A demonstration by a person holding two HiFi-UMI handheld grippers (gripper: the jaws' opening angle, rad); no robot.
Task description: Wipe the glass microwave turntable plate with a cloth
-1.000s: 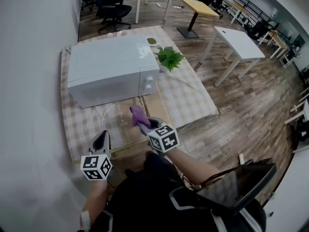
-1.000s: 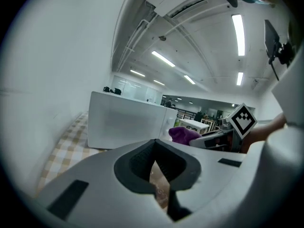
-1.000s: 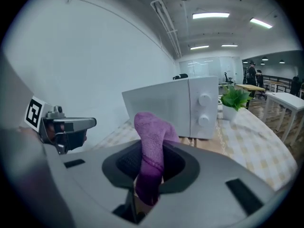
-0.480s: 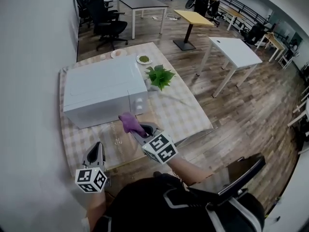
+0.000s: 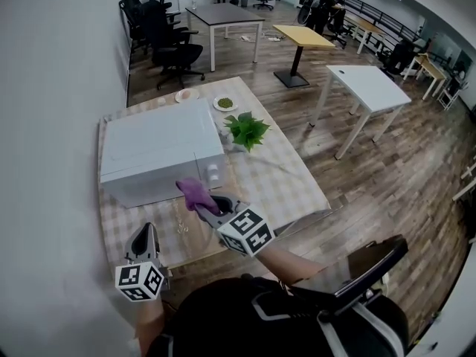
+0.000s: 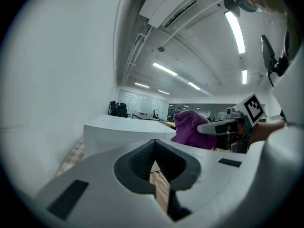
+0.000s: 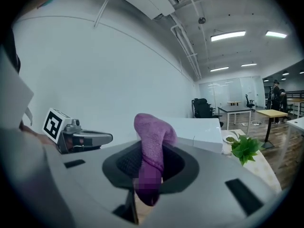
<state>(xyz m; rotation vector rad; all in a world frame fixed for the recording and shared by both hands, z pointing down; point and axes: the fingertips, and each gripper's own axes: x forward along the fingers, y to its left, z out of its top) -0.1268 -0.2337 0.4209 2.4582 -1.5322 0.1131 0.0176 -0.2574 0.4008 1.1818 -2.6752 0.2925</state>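
I can only faintly make out the glass plate (image 5: 179, 226). It lies flat on the desk (image 5: 290, 184), just in front of the microwave (image 5: 160, 151) and near the desk's front edge. My right tool (image 5: 208, 204) is over it, clamped on the purple cloth (image 5: 193, 193), whose long axis runs out of the jaws toward the microwave. My left tool (image 5: 149, 233), closed on nothing, sits at the plate's left, beside the wall (image 5: 52, 125). Bare checked desk lies to the right, up to the plant (image 5: 247, 131).

Left gripper (image 6: 156, 175): jaws together, nothing between them. White microwave (image 6: 123, 132) stands ahead, left of centre. To its right, the right gripper (image 6: 204, 126) pinches a purple cloth (image 6: 190, 129).
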